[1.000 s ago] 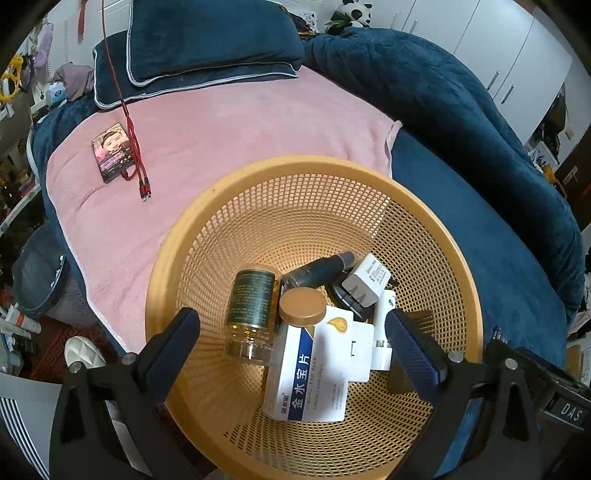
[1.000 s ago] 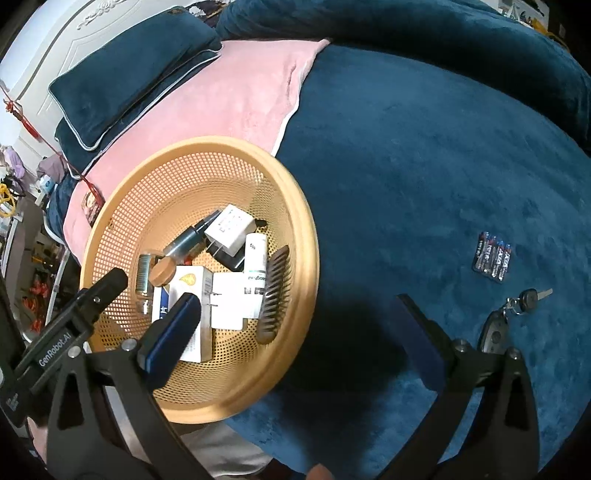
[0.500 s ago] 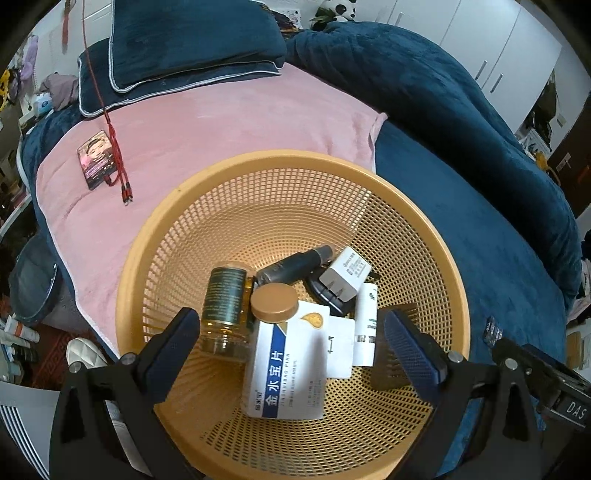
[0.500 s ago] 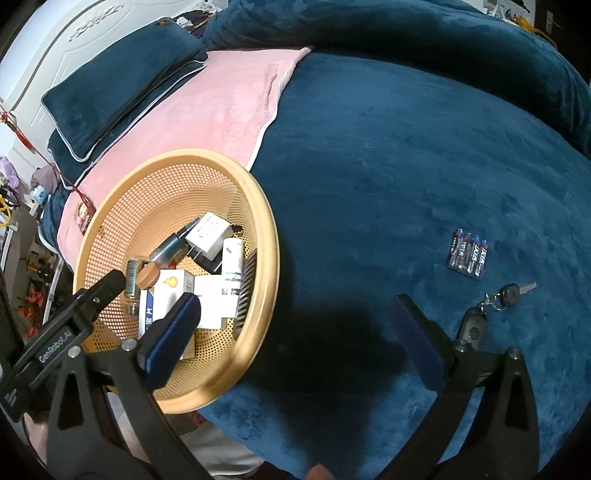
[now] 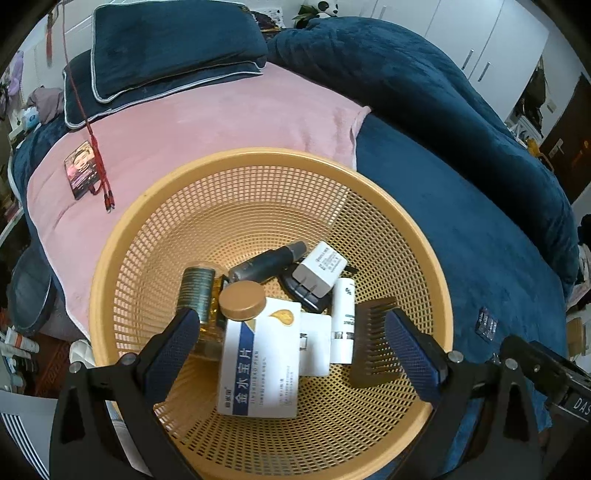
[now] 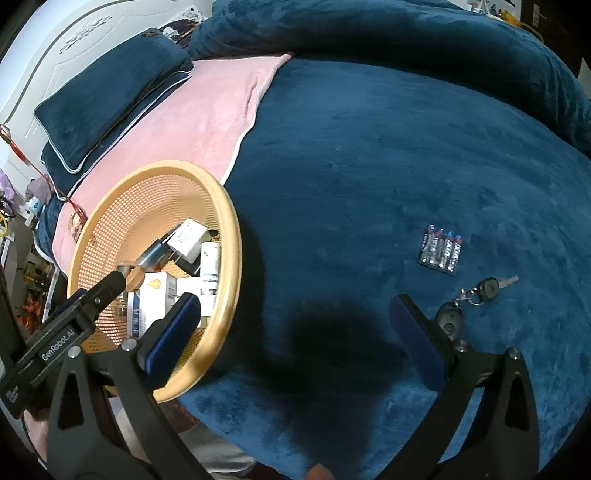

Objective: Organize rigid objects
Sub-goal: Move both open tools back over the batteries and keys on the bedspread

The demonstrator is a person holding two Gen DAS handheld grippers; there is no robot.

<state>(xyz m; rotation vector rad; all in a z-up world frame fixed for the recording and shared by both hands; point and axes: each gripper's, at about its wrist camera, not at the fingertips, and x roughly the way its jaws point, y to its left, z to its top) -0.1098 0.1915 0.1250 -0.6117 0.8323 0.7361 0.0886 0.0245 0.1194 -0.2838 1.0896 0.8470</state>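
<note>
A round orange mesh basket sits on the bed and holds a white and blue medicine box, an amber bottle, a white charger, a white tube, a dark spray bottle and a brown comb. My left gripper is open and empty above the basket. My right gripper is open and empty over the blue blanket, right of the basket. A pack of batteries and a car key lie on the blanket to its right.
A pink towel covers the bed's left part, with a phone and a red cable on it. Dark blue pillows lie at the headboard. A heaped blue duvet runs along the far side. White wardrobes stand behind.
My right gripper has moved right, away from the basket toward the batteries and key. My left gripper has shifted slightly over the basket. Both stay open.
</note>
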